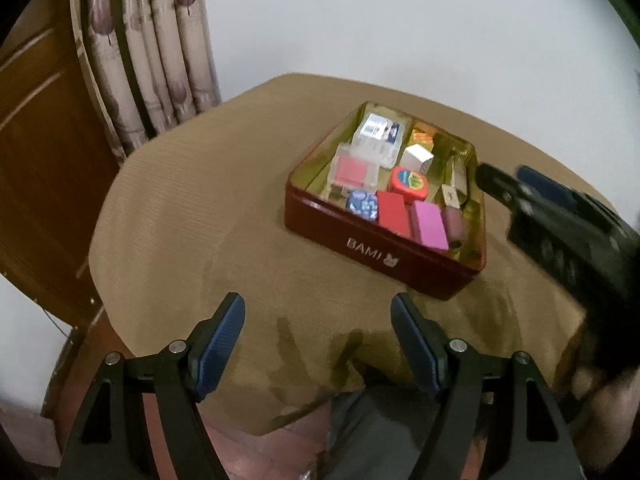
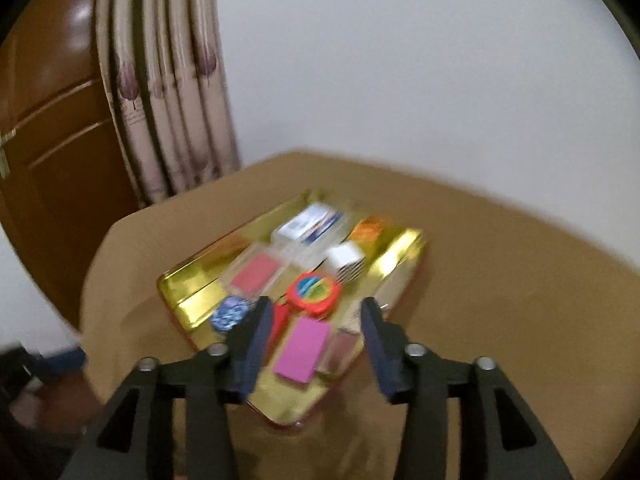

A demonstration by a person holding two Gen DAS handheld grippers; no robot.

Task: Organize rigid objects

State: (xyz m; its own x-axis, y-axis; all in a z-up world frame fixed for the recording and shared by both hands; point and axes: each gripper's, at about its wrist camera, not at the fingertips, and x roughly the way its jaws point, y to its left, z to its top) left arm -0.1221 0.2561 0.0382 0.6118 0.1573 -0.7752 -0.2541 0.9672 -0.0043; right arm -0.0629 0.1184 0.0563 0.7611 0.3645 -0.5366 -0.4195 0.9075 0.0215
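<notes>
A red tin (image 1: 372, 250) marked BAMI, gold inside, stands on a tan-covered table (image 1: 192, 220). It holds several small items: a pink box (image 1: 430, 226), a red box (image 1: 394, 212), a round red case (image 1: 410, 182), a blue patterned tin (image 1: 362, 202), a white cube (image 1: 418, 158) and clear boxes (image 1: 374, 136). My left gripper (image 1: 318, 312) is open and empty, above the table's near edge. My right gripper (image 2: 316, 312) is open and empty, hovering over the tin's (image 2: 192, 292) near end, above the pink box (image 2: 302, 348). It also shows in the left wrist view (image 1: 504, 182).
A patterned curtain (image 1: 148, 52) and a brown wooden door (image 1: 44, 152) stand at the left, behind the table. A white wall (image 1: 400, 20) runs behind. Bare cloth lies left of the tin. Reddish floor (image 1: 256, 452) shows below the table's near edge.
</notes>
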